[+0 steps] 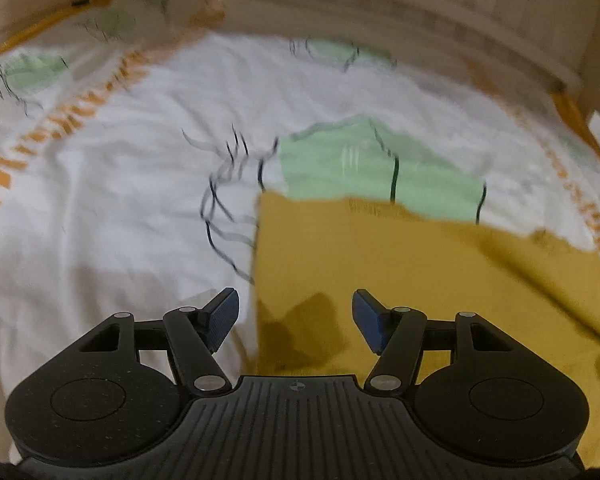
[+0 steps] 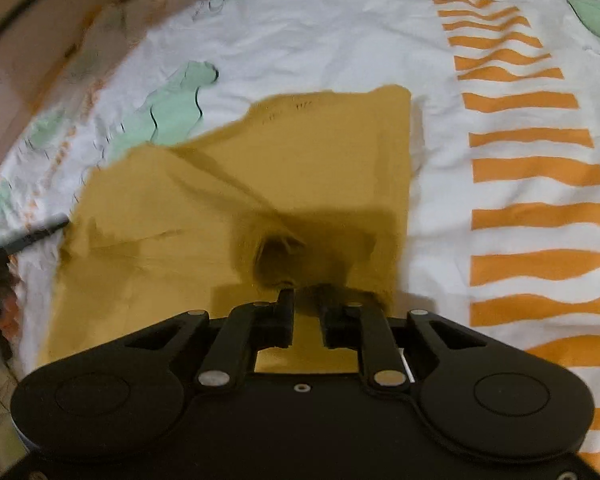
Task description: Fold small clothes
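We see no containers — only mustard cloth (image 2: 308,168) spread on white bedsheet (image 1: 100,184) with orange stripes and green leaf print. Our right gripper (image 2: 306,304) tilts downward, jaws narrow, pinching raised fold of cloth. Our left gripper (image 1: 295,312) hovers over cloth's left edge — jaws wide, holding nothing.

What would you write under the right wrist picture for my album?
The right claw pinches a bunched bit of the mustard cloth on the patterned bedsheet.
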The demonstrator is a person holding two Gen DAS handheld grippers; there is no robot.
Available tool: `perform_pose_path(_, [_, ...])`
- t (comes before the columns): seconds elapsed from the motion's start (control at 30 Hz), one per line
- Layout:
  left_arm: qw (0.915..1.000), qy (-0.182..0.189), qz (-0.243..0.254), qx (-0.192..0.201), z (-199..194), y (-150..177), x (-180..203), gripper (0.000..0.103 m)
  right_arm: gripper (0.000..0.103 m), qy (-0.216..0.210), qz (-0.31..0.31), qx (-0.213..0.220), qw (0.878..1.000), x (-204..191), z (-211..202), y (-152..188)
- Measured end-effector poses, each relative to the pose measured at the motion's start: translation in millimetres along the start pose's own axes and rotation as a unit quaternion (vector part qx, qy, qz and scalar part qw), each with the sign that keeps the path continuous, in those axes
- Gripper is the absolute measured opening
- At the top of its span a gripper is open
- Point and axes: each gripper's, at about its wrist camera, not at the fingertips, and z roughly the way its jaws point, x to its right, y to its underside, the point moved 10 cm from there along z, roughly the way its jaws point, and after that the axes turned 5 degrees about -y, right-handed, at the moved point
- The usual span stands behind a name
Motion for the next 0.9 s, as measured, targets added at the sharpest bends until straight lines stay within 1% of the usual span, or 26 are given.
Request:
perform_pose_path(0.03, [0.9999,-0.004,0.004,-0.016,3,6,-1,0.061,0.026,-0.021,0.013,0.007,1.0,-1,-3,-3])
perform_pose_path(0.07, [0.9991,-0.008,0.007,-0.041,11,13,-2,0.061,0.028,-0.042,0.024,0.017,0.999,-3,-7,-7])
perform_pose_path(0.1, [0.9983,-0.008,0.004,-0.058,15,20,-3,0.062,0.03,-0.049,0.028,0.03,0.998,-3,-11,-9])
perform_pose_path(0.13, [0.9983,-0.003,-0.004,-0.058,17,22,-5,0.062,0.031,-0.051,0.029,0.045,0.997,-2,-16,-13])
perform_pose_path(0.2, [0.9982,0.004,-0.022,-0.056,16,23,-9,0.062,0.041,-0.055,0.037,0.064,0.996,1,-21,-18])
perform_pose_path(0.3, [0.9978,0.007,-0.023,-0.061,16,23,-11,0.062,0.043,-0.078,0.086,0.094,0.989,13,-25,-26])
perform_pose_path(0.37, [0.9979,0.005,-0.023,-0.06,16,24,-11,0.062,0.043,-0.087,0.124,0.119,0.981,24,-26,-33])
perform_pose_path(0.43, [0.9981,0.002,-0.019,-0.059,16,23,-9,0.062,0.043,-0.097,0.148,0.135,0.975,32,-26,-36])
perform_pose_path(0.53, [0.998,0.001,-0.02,-0.059,19,21,-7,0.062,0.043,-0.109,0.17,0.134,0.97,38,-16,-39])
perform_pose_path(0.6, [0.9979,0.001,-0.023,-0.061,19,21,-8,0.063,0.043,-0.102,0.168,0.127,0.972,41,-8,-40])
perform_pose_path(0.67, [0.9979,0.001,-0.023,-0.061,19,20,-8,0.063,0.043,-0.08,0.161,0.119,0.976,43,-2,-38])
perform_pose_path(0.73, [0.9979,0.0,-0.023,-0.061,20,20,-8,0.063,0.043,-0.083,0.163,0.115,0.976,43,3,-34])
perform_pose_path(0.77, [0.9979,-0.001,-0.023,-0.061,20,20,-8,0.063,0.042,-0.092,0.168,0.117,0.975,42,5,-33])
perform_pose_path(0.8, [0.9979,-0.001,-0.023,-0.061,20,20,-8,0.063,0.026,-0.095,0.169,0.121,0.974,41,5,-34])
perform_pose_path(0.83, [0.9979,-0.002,-0.023,-0.061,20,20,-8,0.063,0.015,-0.092,0.162,0.129,0.974,39,3,-36])
perform_pose_path(0.87, [0.9979,-0.001,-0.023,-0.061,20,20,-8,0.063,0.012,-0.08,0.15,0.137,0.976,37,0,-39])
perform_pose_path(0.9, [0.9979,-0.001,-0.023,-0.061,20,20,-8,0.063,0.012,-0.066,0.127,0.152,0.978,31,-7,-44])
